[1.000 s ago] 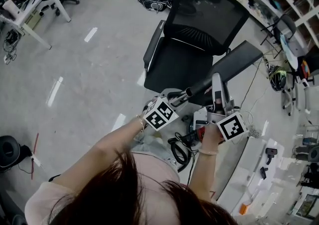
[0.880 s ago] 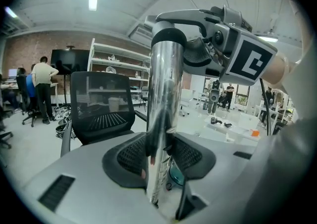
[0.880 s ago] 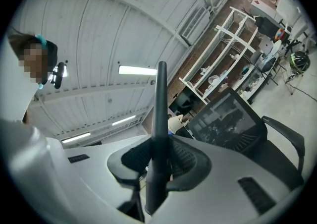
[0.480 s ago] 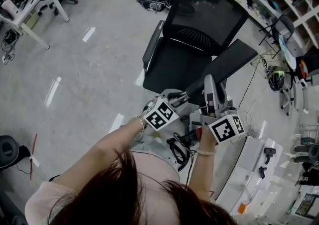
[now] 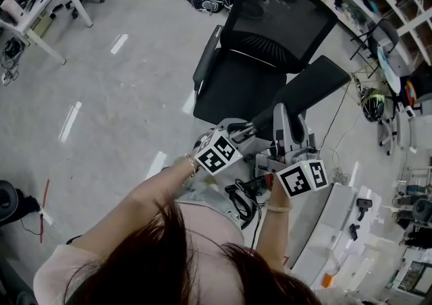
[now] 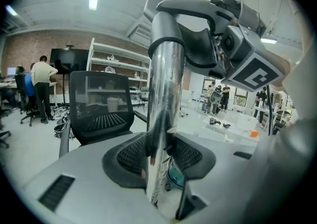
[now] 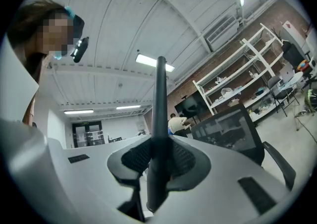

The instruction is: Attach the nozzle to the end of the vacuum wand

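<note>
Both arms bent, reaching forward, hands close together

Left forearm bare, angled up and right in head view, bracelet at wrist; left hand wrapped round left claw; claw pointing slightly downward, jaws wide, pads pressed on chrome wand

Right forearm running near straight up head view; right hand holding right claw; claw tipped slightly upward, jaws narrower, clamped on dark nozzle

Claws just beside each other

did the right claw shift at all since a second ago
Yes. In the head view the right claw has shifted left against the office chair behind it, and it has rolled slightly.
</note>
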